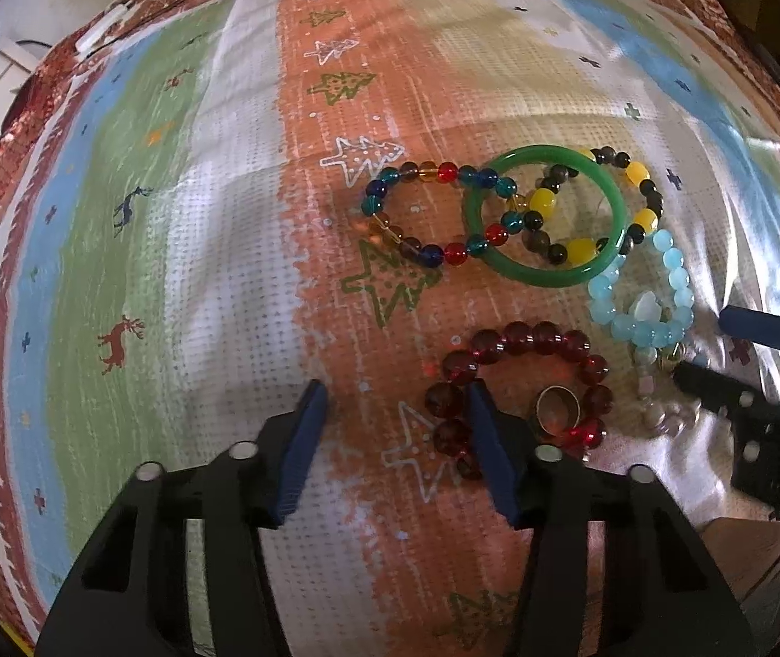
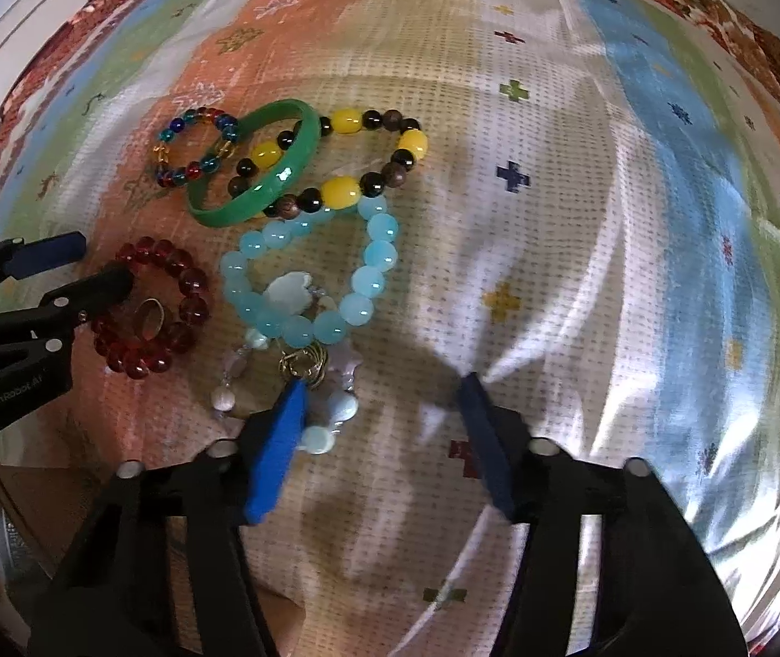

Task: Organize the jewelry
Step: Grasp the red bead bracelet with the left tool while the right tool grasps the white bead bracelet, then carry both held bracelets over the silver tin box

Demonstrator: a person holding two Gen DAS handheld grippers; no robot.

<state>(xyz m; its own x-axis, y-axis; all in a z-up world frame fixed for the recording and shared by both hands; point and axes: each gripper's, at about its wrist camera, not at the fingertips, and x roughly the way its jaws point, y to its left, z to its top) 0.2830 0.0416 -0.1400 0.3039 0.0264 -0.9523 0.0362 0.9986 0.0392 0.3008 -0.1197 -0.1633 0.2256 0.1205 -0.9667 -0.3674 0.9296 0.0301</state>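
1. Left wrist view: left gripper low over the cloth, fingers parted, nothing pinched. Right finger set inside the red bracelet, left finger outside the loop on bare cloth, so the bracelet's near beads sit between the two. Ring inside the same loop, just beside that finger. Beyond: green bangle overlapping the multicolour bracelet and the yellow-black bracelet; blue bracelet near the right gripper.

2. Right wrist view: right gripper also parted, gripping nothing. Left finger touching or just over the pale charm string by the gold rings; hard to tell which through the blur. Right finger on bare cloth. Blue bracelet just ahead.

3. Step in hand, by judgement: both grippers settling for a pick, left on red beads, right on the charm string. Next: squeeze squarely on a bead, not the ring, then lift clear without dragging neighbours.
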